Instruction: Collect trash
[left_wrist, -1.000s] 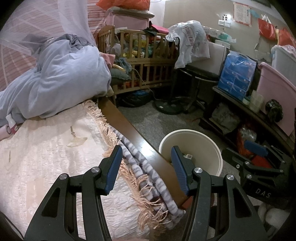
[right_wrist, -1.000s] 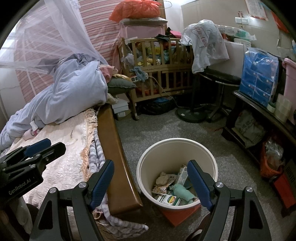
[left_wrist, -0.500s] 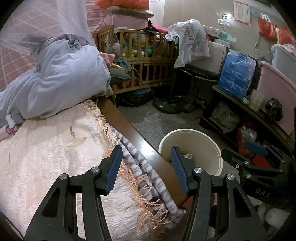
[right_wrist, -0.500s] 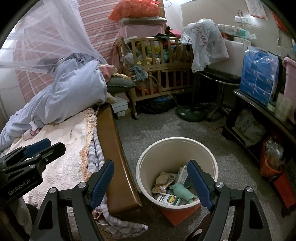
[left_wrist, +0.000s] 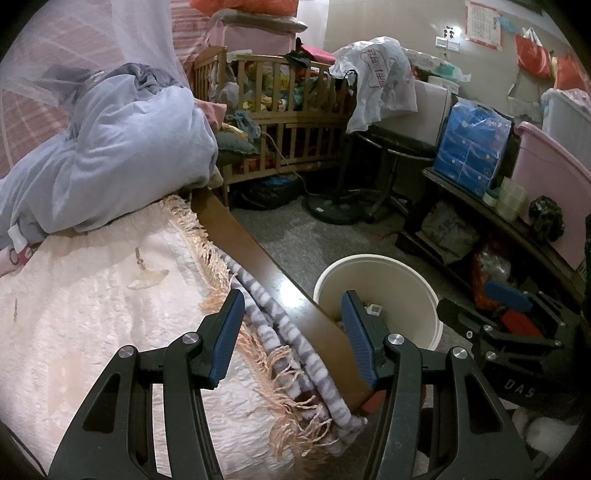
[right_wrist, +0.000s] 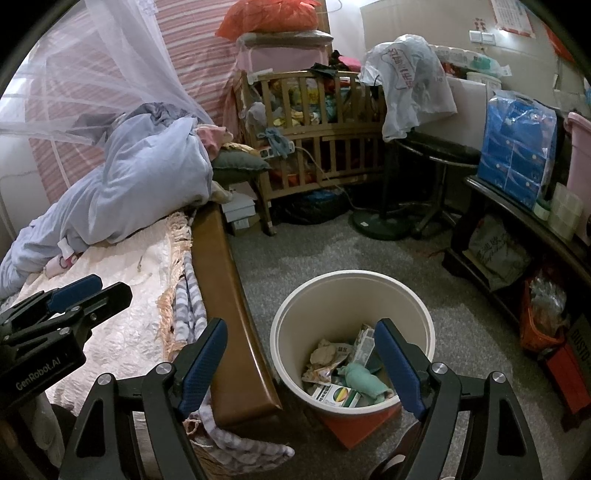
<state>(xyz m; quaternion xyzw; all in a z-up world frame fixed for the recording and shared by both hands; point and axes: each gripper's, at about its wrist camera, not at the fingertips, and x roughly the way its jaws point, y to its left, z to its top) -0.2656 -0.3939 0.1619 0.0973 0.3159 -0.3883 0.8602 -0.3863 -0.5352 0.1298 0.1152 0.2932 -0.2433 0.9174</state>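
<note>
A blue duvet (left_wrist: 110, 155) lies heaped on the bed near a wooden crib (left_wrist: 288, 122)

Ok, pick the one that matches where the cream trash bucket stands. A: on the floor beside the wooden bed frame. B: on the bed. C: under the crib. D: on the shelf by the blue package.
A: the cream bucket stands on the grey floor right beside the wooden bed frame, with trash showing inside it.
</note>
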